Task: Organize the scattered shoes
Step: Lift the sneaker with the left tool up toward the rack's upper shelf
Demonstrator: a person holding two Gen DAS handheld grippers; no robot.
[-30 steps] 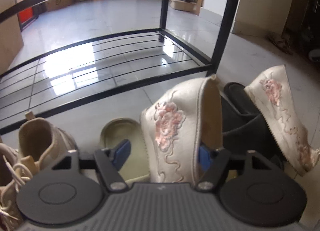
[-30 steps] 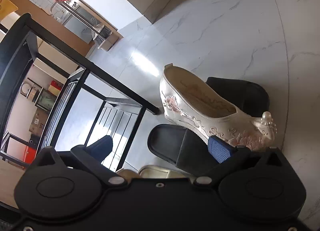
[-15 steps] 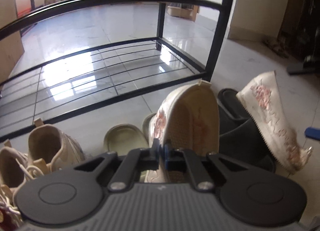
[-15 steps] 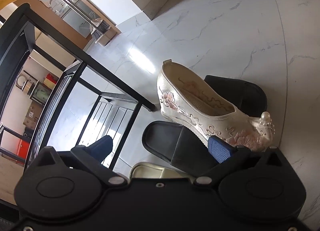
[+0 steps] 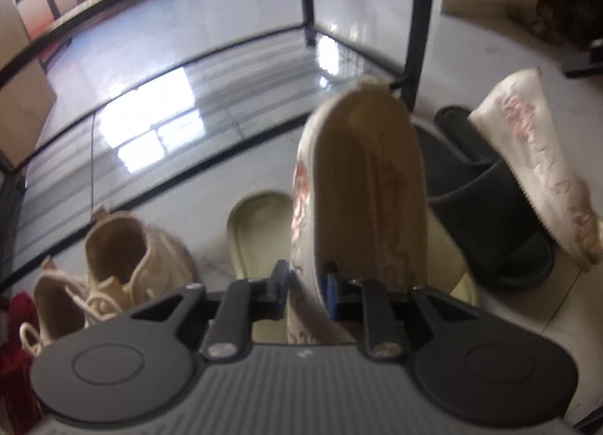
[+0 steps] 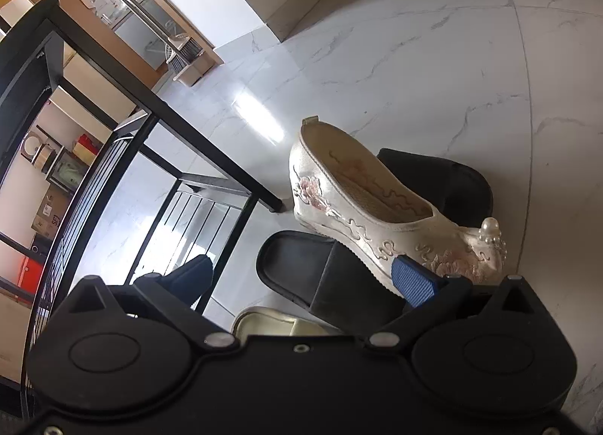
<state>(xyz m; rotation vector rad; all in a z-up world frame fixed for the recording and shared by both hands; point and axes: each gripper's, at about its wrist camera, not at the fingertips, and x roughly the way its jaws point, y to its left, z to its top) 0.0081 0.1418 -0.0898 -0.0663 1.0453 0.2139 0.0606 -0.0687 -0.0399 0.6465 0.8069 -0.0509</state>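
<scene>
Right now the black metal shoe rack [image 5: 416,20] is standing empty behind everything, its lower wire shelf [image 5: 211,103] just beyond the scattered shoes. Nearest it, the embroidered cream shoe [image 5: 358,186] is tipping heel-up, opening toward the camera, with the left gripper [image 5: 305,290] pinching its side wall close to the toe; the jaws have just been opening a little from their tightest and are sitting nearly closed with the fabric wall between the pads. Its twin, the second embroidered shoe [image 6: 377,209], is leaning on two black slides [image 6: 324,277], pearl toe toward the right gripper [image 6: 301,277], which is hanging wide open over the slides and holding nothing. A pale green slipper [image 5: 260,224] is lying under the lifted shoe; tan lace-up boots [image 5: 124,261] are sitting at the left. The frame is blurry, so how deep the pinch goes is hard to tell. Risk: the thin-wall grip is slackening, so the shoe may be swinging or slipping out on the way to the shelf, or clipping the rack post.
</scene>
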